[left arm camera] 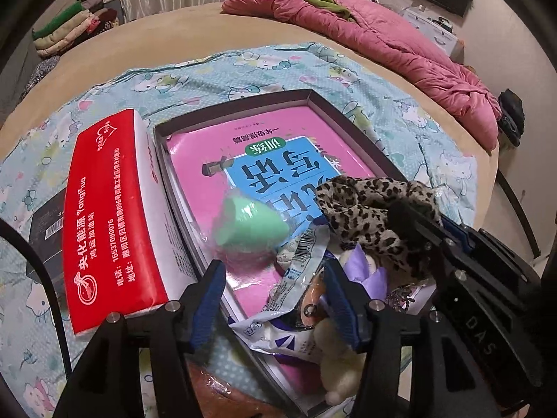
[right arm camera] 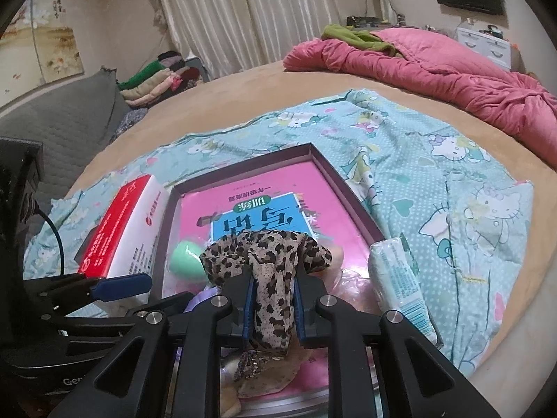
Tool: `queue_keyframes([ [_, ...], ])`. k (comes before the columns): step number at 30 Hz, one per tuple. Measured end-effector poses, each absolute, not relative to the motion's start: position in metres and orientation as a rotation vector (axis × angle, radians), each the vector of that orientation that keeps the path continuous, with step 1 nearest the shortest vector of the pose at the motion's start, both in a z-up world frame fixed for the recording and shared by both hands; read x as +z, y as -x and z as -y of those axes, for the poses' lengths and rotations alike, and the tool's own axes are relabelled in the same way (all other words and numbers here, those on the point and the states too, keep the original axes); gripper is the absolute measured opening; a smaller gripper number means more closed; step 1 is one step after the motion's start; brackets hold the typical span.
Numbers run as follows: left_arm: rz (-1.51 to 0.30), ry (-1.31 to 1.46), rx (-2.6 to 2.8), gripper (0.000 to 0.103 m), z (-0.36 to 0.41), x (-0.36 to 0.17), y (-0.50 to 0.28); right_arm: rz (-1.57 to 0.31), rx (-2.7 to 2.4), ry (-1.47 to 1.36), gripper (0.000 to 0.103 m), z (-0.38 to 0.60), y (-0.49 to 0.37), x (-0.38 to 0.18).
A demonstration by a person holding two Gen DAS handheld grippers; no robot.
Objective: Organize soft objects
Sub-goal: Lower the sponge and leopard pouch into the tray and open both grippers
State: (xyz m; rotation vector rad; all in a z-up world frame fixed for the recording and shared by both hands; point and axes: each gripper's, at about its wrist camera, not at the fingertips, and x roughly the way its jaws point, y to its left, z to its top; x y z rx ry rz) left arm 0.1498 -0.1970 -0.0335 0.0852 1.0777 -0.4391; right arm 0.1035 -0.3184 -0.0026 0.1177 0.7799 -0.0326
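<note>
A shallow dark box (left arm camera: 315,99) (right arm camera: 315,151) lies on the bed with a pink book (left arm camera: 264,139) (right arm camera: 257,191) in it. At its near end is a heap of soft things: a blurred green sponge-like lump (left arm camera: 250,223) (right arm camera: 186,256), a crinkled plastic wrapper (left arm camera: 299,271), a cream plush (left arm camera: 334,351) and a lilac piece (left arm camera: 369,271). My left gripper (left arm camera: 275,296) (right arm camera: 146,296) stands open just above this heap, its pads pressing on nothing. My right gripper (right arm camera: 273,299) (left arm camera: 407,216) is shut on a leopard-print cloth (right arm camera: 264,254) (left arm camera: 369,209), held bunched over the box's near right corner.
A red-and-white tissue box (left arm camera: 111,209) (right arm camera: 122,223) rests against the box's left wall, with a black carton (left arm camera: 45,233) beside it. A pale tissue pack (right arm camera: 400,278) lies at the box's right. All sit on a cartoon-print sheet (right arm camera: 452,209); a pink quilt (right arm camera: 435,69) lies beyond.
</note>
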Motion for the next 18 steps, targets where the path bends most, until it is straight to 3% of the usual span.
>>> queue_keyframes([
  [9,-1.044,-0.121,-0.431,0.059,0.196,-0.024,-0.14,-0.776,-0.02,-0.16,0.024,0.322,-0.103,-0.005],
  [18,-1.012,-0.118,-0.424,0.067,0.191,-0.014,-0.135,-0.762,-0.037,-0.177,0.036,0.325,-0.1,0.0],
])
